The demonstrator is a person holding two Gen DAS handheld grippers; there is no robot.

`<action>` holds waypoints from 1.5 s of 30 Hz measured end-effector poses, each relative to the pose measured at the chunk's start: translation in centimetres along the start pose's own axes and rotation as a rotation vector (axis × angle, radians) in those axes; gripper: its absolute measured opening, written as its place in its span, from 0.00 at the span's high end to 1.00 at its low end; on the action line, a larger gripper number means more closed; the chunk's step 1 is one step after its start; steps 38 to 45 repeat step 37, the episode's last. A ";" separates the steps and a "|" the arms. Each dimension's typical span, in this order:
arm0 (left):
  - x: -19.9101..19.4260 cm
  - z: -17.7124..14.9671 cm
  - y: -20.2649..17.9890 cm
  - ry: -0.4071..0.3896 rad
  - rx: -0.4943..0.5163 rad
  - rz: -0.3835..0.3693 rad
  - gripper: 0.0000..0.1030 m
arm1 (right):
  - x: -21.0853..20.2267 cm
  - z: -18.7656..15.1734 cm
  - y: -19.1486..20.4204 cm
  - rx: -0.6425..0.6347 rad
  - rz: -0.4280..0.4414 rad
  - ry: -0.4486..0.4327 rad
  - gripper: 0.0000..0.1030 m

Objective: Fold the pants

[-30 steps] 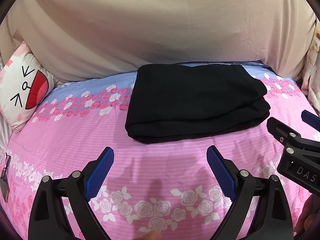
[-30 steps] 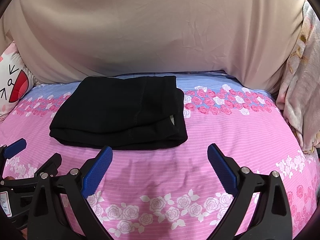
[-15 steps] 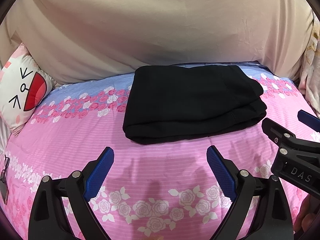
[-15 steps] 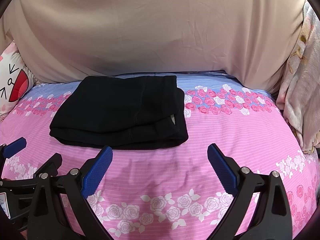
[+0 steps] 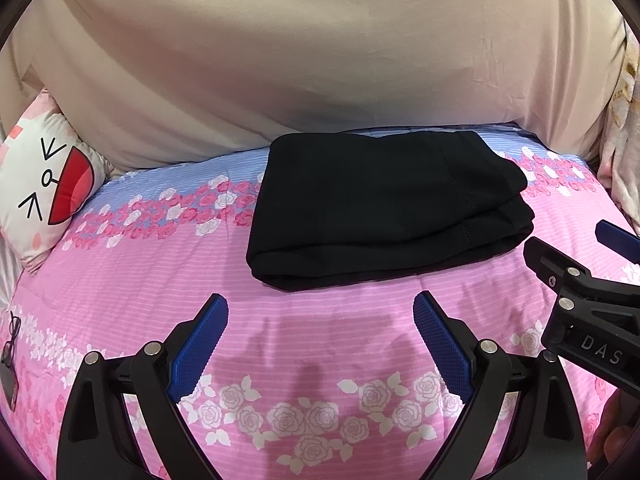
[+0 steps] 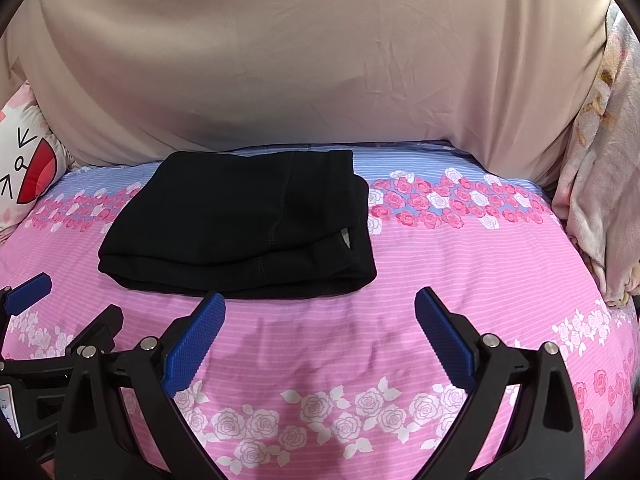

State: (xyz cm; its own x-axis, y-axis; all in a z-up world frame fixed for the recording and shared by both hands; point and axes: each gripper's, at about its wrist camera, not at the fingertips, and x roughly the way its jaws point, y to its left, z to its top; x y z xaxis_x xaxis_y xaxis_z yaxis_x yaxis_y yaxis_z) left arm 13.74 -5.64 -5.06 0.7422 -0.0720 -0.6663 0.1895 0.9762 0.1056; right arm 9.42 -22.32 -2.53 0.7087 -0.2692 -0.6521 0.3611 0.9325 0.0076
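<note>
On the pink flowered bedspread [image 5: 120, 280], black pants [image 5: 380, 208] lie folded in a neat stack. Just short of them, the left gripper [image 5: 320, 332] and right gripper [image 6: 320, 332] hover side by side, both spread wide and empty.

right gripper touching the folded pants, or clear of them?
Apart. The right wrist view shows the right gripper open, with pink bedsheet between its fingertips and the near edge of the black pants, though one tip sits close.
</note>
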 end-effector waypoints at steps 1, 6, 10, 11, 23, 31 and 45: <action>0.0 0.0 0.0 -0.001 0.002 0.000 0.11 | 0.0 0.0 0.0 0.000 0.000 0.000 0.09; 0.0 0.1 0.0 0.001 0.003 -0.002 0.11 | 0.1 0.0 0.0 0.000 -0.001 0.000 0.09; 0.1 0.1 0.2 0.010 -0.004 -0.007 0.11 | 0.1 0.0 0.0 0.000 0.000 0.001 0.09; 0.2 0.1 0.2 0.011 -0.004 -0.007 0.11 | 0.1 0.0 0.0 0.001 0.000 0.001 0.09; 0.6 0.0 0.0 0.009 0.007 0.020 0.11 | 0.3 -0.3 0.0 -0.003 -0.001 0.005 0.09; 0.5 -0.2 -0.1 0.001 0.012 0.026 0.11 | 0.6 -0.4 0.0 0.000 -0.001 0.009 0.09; -0.1 -0.4 0.1 0.019 0.006 -0.018 0.11 | 0.0 -0.7 -0.2 -0.003 -0.001 0.008 0.09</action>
